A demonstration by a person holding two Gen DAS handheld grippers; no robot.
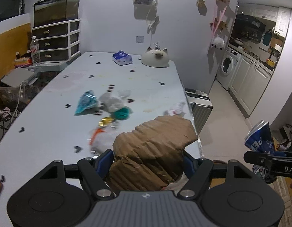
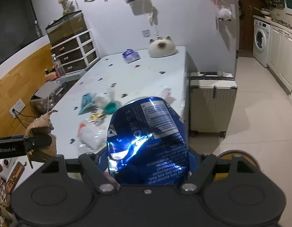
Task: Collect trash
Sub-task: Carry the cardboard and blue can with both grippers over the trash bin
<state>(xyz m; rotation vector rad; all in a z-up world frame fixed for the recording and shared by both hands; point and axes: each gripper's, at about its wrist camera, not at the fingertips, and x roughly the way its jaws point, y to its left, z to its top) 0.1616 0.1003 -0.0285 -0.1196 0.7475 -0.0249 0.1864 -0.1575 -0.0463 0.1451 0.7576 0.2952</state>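
My left gripper (image 1: 148,162) is shut on a crumpled brown paper bag (image 1: 153,149), held above the near end of the pale table (image 1: 51,132). My right gripper (image 2: 147,160) is shut on a dented blue drink can (image 2: 149,138), off the table's right edge; the same can (image 1: 259,138) shows at the right of the left wrist view. On the table lie a teal wrapper (image 1: 85,102), crumpled clear plastic (image 1: 113,100), a teal lid (image 1: 122,113), a gold wrapper (image 1: 105,122), an orange-edged plastic bag (image 1: 98,138) and a white scrap (image 1: 176,109).
At the table's far end stand a cat-shaped white pot (image 1: 155,57) and a tissue pack (image 1: 122,57). A cream suitcase (image 2: 212,102) stands against the table's right side. Drawers with a tank (image 1: 55,28) are at the left; a kitchen with a washing machine (image 2: 260,37) lies right.
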